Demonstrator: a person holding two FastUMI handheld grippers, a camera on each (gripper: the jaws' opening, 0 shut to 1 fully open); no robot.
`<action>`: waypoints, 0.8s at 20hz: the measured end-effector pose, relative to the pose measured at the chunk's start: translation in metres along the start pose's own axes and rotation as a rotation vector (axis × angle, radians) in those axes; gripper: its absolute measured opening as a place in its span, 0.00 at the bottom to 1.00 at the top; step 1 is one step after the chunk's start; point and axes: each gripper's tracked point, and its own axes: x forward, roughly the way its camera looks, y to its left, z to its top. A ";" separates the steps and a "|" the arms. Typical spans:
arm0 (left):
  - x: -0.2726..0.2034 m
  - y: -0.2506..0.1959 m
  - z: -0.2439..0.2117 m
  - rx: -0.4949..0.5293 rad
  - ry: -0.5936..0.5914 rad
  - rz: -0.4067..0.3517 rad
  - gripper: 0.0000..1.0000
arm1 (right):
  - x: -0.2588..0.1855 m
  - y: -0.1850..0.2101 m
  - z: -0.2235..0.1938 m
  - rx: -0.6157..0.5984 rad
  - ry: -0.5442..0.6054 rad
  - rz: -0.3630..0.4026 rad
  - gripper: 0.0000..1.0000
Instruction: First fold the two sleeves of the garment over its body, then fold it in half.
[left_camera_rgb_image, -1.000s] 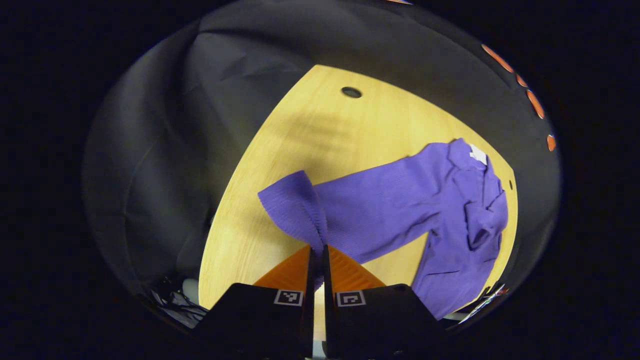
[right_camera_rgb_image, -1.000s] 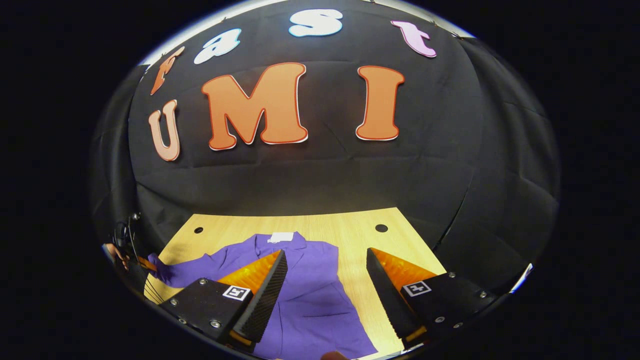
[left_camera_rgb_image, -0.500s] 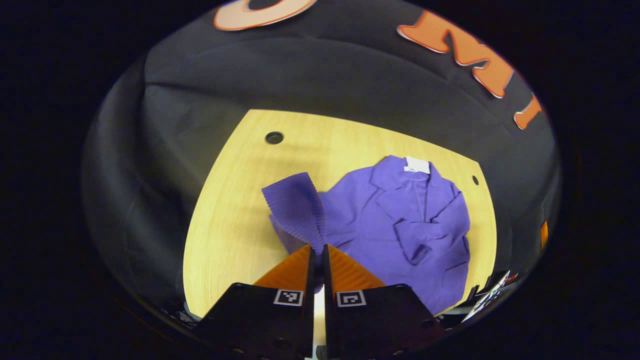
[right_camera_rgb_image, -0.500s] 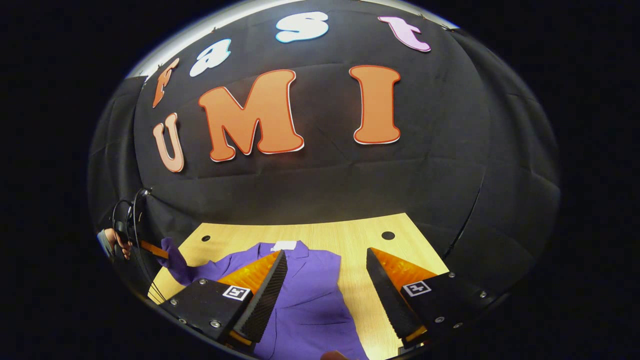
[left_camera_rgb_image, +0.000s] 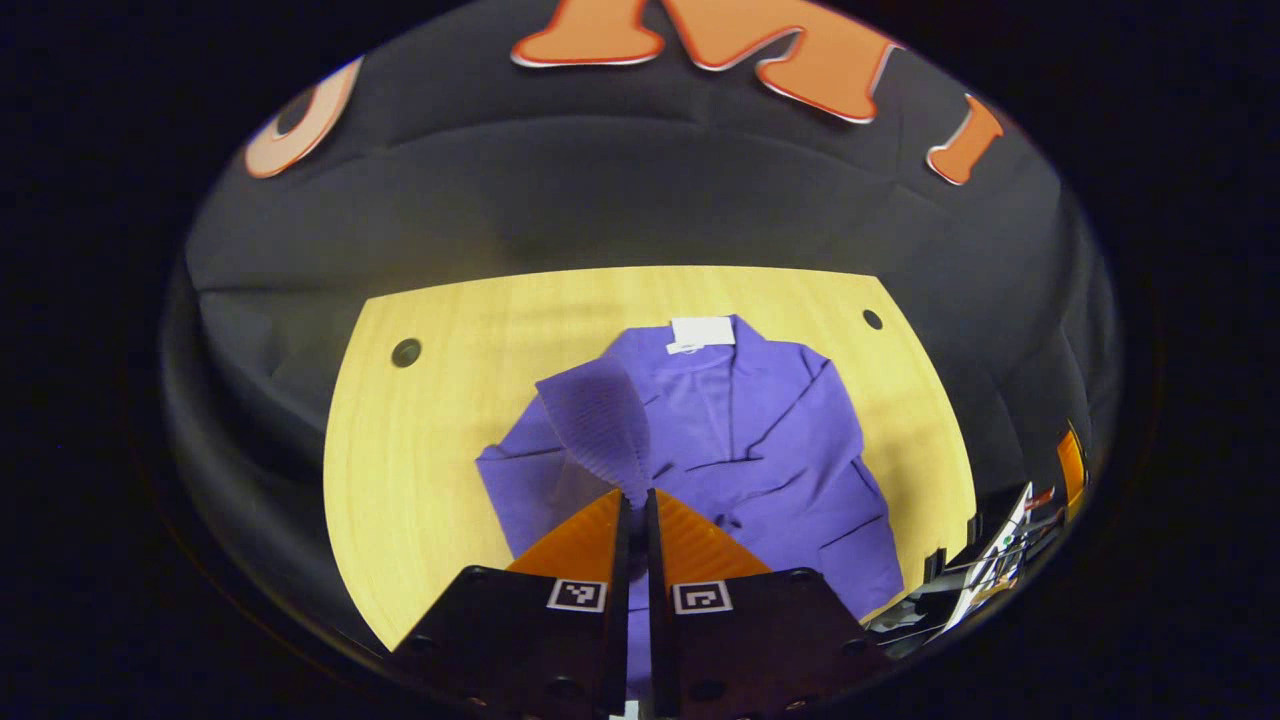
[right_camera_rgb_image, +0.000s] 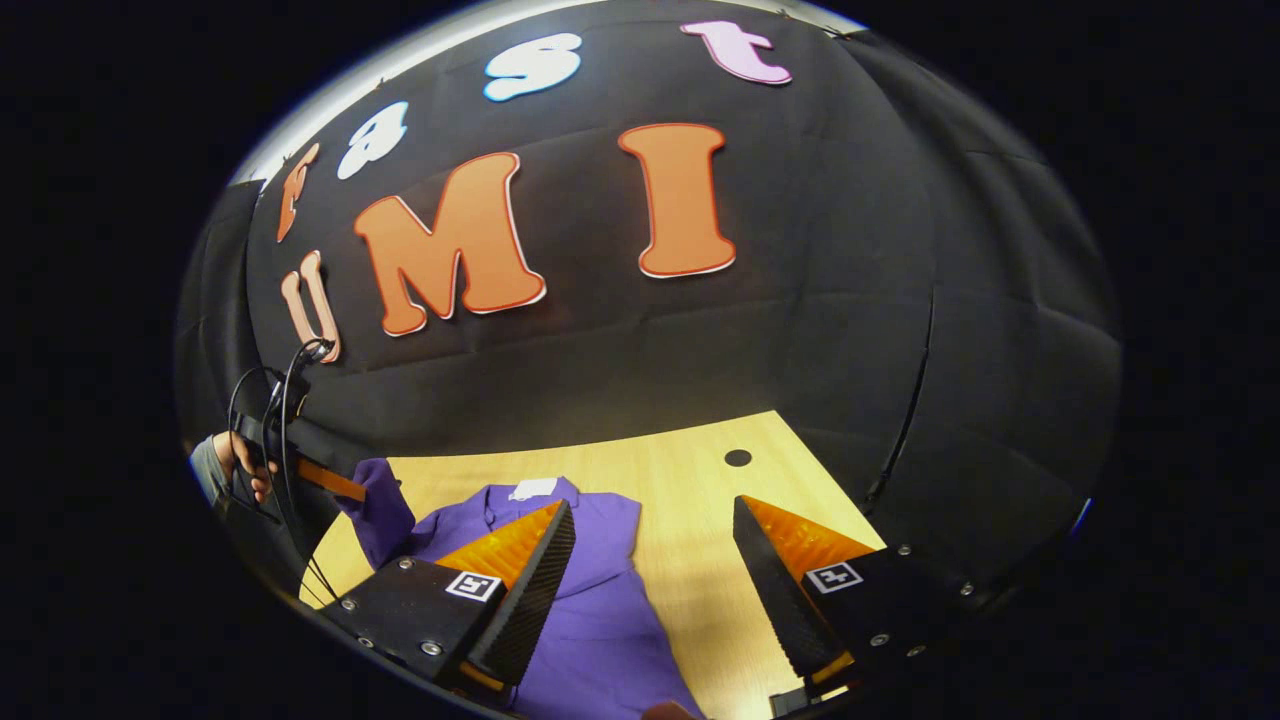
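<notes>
A purple garment (left_camera_rgb_image: 760, 450) lies on the wooden table (left_camera_rgb_image: 420, 450), its collar with a white tag (left_camera_rgb_image: 702, 331) at the far side. One sleeve lies folded across its body. My left gripper (left_camera_rgb_image: 636, 500) is shut on the ribbed cuff (left_camera_rgb_image: 598, 420) of the other sleeve, which it holds lifted over the garment's body. In the right gripper view the left gripper (right_camera_rgb_image: 340, 487) holds that cuff (right_camera_rgb_image: 380, 515) up at the left, a hand behind it. My right gripper (right_camera_rgb_image: 650, 535) stands open above the garment (right_camera_rgb_image: 600, 620) and the table (right_camera_rgb_image: 690, 490), holding nothing.
Black cloth walls close in the table on the far and side edges. Round holes (left_camera_rgb_image: 406, 352) (left_camera_rgb_image: 872, 319) sit near the table's far corners. Some equipment (left_camera_rgb_image: 1000, 540) lies off the table's right edge in the left gripper view.
My left gripper has carried the sleeve cuff up and across, from beside the garment to over its body. The right gripper has swung slightly and stays open.
</notes>
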 end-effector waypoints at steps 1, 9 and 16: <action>0.004 -0.013 0.006 0.018 0.001 -0.011 0.10 | -0.002 -0.009 -0.001 0.003 -0.002 -0.012 0.95; 0.030 -0.111 0.036 0.154 0.006 -0.069 0.10 | -0.009 -0.036 -0.007 0.023 -0.006 -0.025 0.95; 0.053 -0.171 0.058 0.260 -0.068 -0.073 0.16 | -0.010 -0.042 -0.016 0.026 0.018 0.009 0.95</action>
